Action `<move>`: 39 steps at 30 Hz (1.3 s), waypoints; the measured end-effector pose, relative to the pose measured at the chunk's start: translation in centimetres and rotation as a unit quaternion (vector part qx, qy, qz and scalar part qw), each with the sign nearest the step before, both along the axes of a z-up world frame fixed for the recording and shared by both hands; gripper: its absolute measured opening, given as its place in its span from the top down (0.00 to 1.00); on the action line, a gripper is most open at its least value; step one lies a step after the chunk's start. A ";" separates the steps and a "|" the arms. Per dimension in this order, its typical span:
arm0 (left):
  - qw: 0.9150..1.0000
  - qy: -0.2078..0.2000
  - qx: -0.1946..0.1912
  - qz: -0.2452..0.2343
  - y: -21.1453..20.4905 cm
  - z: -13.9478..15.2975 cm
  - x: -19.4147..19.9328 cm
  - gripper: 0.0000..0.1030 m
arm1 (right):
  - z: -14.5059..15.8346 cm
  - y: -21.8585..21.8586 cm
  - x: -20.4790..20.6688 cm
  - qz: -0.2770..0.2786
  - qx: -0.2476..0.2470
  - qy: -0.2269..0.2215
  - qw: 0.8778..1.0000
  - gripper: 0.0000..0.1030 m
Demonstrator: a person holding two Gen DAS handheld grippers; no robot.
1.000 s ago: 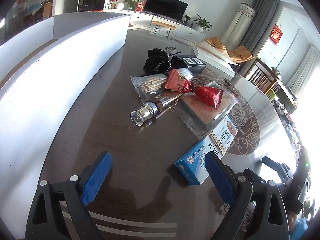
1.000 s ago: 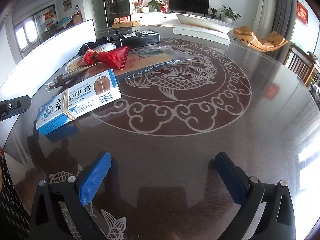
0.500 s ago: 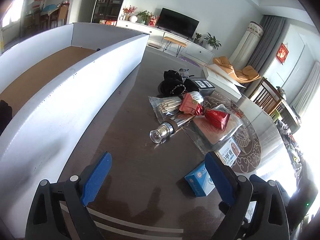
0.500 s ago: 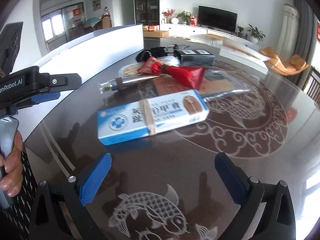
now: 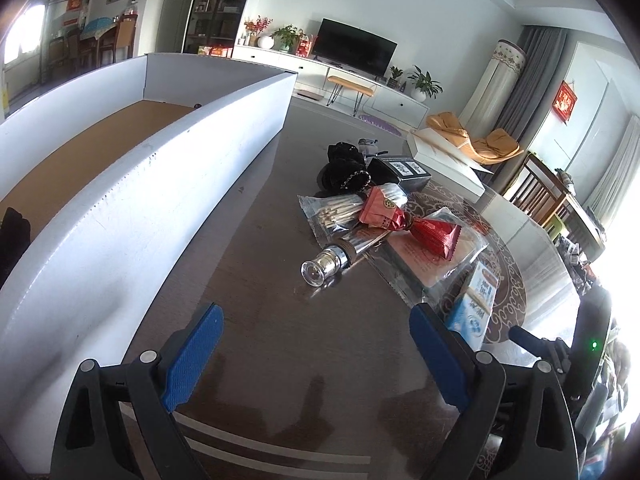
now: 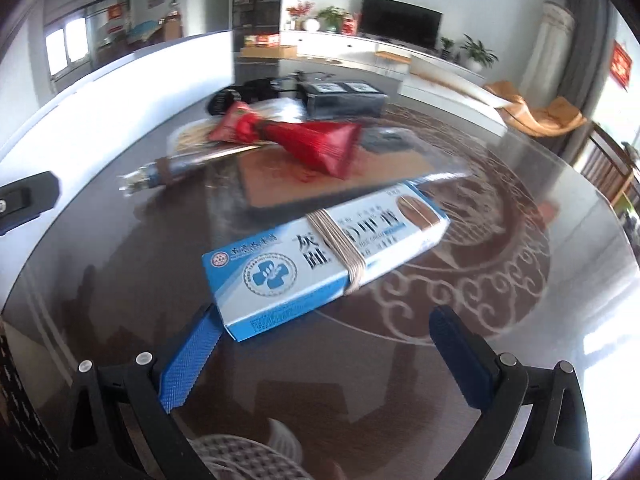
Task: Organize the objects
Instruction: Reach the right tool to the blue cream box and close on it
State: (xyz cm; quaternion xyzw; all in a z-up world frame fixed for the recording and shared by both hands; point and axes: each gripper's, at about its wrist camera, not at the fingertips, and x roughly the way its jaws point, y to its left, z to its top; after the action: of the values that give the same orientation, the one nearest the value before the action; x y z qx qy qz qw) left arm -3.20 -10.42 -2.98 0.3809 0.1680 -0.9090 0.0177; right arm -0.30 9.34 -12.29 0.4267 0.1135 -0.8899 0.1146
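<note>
Now we reach our wide-open, empty right gripper point(image 6: 324, 340) toward the blue box point(image 6: 324, 256) at twelve o'clock, needing to straddle it.

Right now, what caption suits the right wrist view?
Open right gripper nearing a banded blue-and-white box on the glass table.

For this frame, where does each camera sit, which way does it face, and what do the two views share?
Left wrist: behind the open left tongs, facing the dark table and white cardboard box; the other tool shows far right.
Right wrist: behind the open right tongs, low over the blue-and-white rubber-banded carton; the left tool shows at the left edge.
Shared: that carton, the red foil packet, the television.
</note>
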 end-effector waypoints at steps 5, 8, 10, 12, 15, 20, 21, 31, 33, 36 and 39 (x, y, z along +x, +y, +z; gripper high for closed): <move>1.000 -0.018 0.000 -0.015 0.5 -0.6 -0.4 0.08 | -0.1 7.3 -0.5 -0.079 -0.005 -0.012 0.997 0.00; 0.999 -0.042 -0.007 -0.032 1.3 -1.3 -1.0 0.08 | 0.0 9.5 -0.3 -0.095 -0.021 -0.021 0.995 0.00; 0.997 -0.058 -0.022 -0.042 2.0 -1.8 -1.3 0.08 | -0.2 10.1 -0.2 -0.099 -0.040 -0.028 0.994 0.00; 0.995 -0.076 -0.038 -0.053 2.8 -2.4 -1.7 0.08 | -0.1 10.0 -0.2 -0.099 -0.039 -0.028 0.994 0.00; 0.991 -0.100 -0.054 -0.065 3.6 -3.4 -2.4 0.08 | -0.1 9.8 -0.4 -0.100 -0.039 -0.028 0.994 0.00; 0.989 -0.109 -0.070 -0.072 4.1 -3.8 -2.5 0.08 | -0.2 9.8 -0.4 -0.100 -0.039 -0.028 0.994 0.00; 0.989 -0.110 -0.072 -0.072 4.2 -3.8 -2.4 0.08 | -0.2 9.8 -0.5 -0.100 -0.039 -0.028 0.994 0.00; 0.983 -0.123 -0.109 -0.082 5.3 -4.1 -2.6 0.00 | -0.2 9.8 -0.5 -0.100 -0.039 -0.028 0.994 0.00; 0.981 -0.127 -0.123 -0.083 5.6 -4.2 -2.6 0.00 | -0.2 9.8 -0.5 -0.100 -0.039 -0.028 0.994 0.00; 0.978 -0.131 -0.137 -0.085 6.0 -4.4 -2.7 0.00 | -0.2 9.8 -0.5 -0.100 -0.039 -0.028 0.994 0.00; 0.978 -0.131 -0.137 -0.085 5.9 -4.4 -2.7 0.00 | -0.2 9.8 -0.5 -0.100 -0.039 -0.028 0.994 0.00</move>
State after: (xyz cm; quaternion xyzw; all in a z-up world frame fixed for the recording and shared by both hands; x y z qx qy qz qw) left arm -5.90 -4.53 -7.36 0.5037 0.0053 -0.8637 0.0141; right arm -0.83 19.17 -12.52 0.4560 0.0324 -0.8883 0.0445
